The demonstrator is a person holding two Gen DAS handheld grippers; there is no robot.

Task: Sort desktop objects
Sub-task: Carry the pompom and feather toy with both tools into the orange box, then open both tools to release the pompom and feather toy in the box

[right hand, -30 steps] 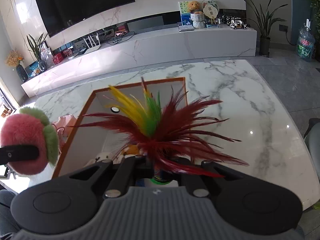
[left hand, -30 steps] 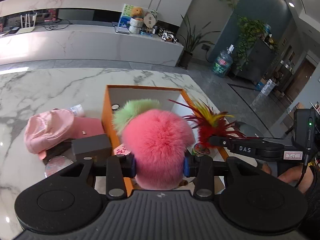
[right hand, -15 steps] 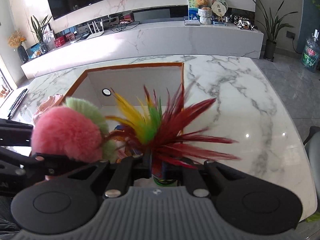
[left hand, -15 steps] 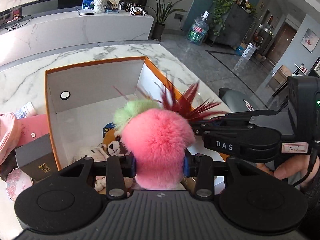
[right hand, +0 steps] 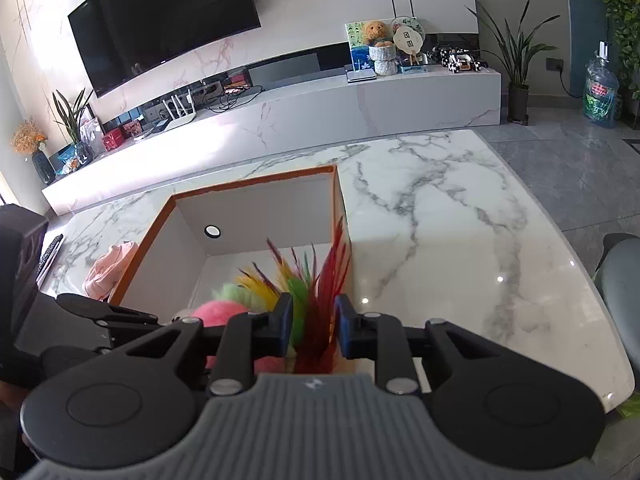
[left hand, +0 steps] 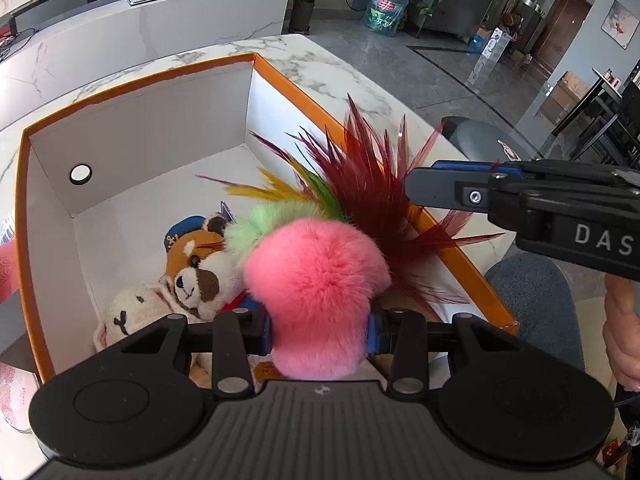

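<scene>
Both toys have come over the box (left hand: 256, 65); our right gripper (right hand: 310, 330) is opening, shuttlecock (left hand: 360, 184) dropping free between its jaws. Left gripper (left hand: 318, 330) clamps the pompom (left hand: 316, 280); next we release it inside

A big white marble table (right hand: 460, 248) w/ grey veins is seen. An open box (right hand: 256, 208) w/ orange edges and white inside is set on it, near the left half. A pink cap (right hand: 106, 268) is laid on the table just left of the box. The right half of the top is left bare and shiny. A grey chair (right hand: 624, 280) is placed by the table's right edge.
</scene>
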